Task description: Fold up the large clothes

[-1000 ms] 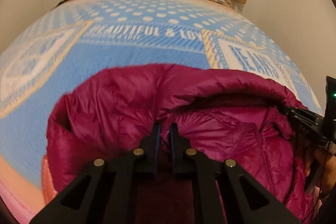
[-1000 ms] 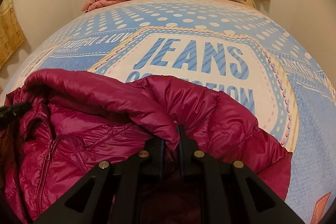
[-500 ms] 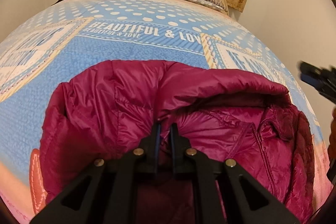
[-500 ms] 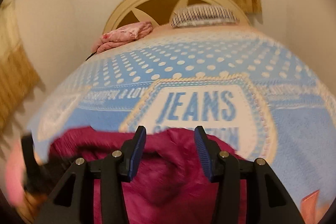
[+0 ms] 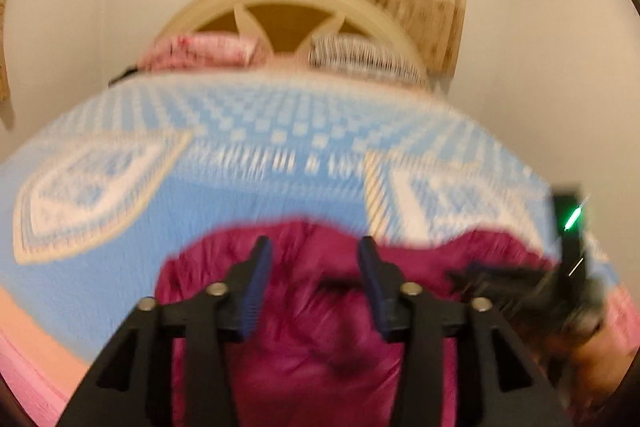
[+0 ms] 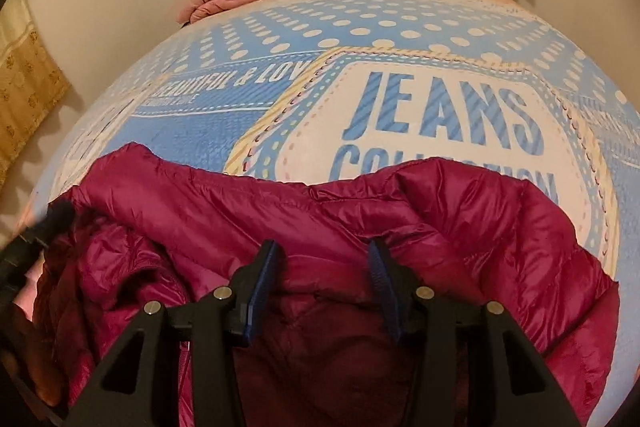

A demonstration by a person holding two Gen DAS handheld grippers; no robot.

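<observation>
- Left hand-held gripper [image 5: 314, 259]: jaws spread wide, nothing held; it is seen above the magenta puffer jacket [image 5: 320, 327]. View is blurred.
- Right hand-held gripper [image 6: 322, 263]: jaws spread wide, nothing clamped, over the jacket's folded edge.
- Jacket is laid bunched on the blue printed bedspread [image 6: 400, 39], at the near end of the bed.
</observation>
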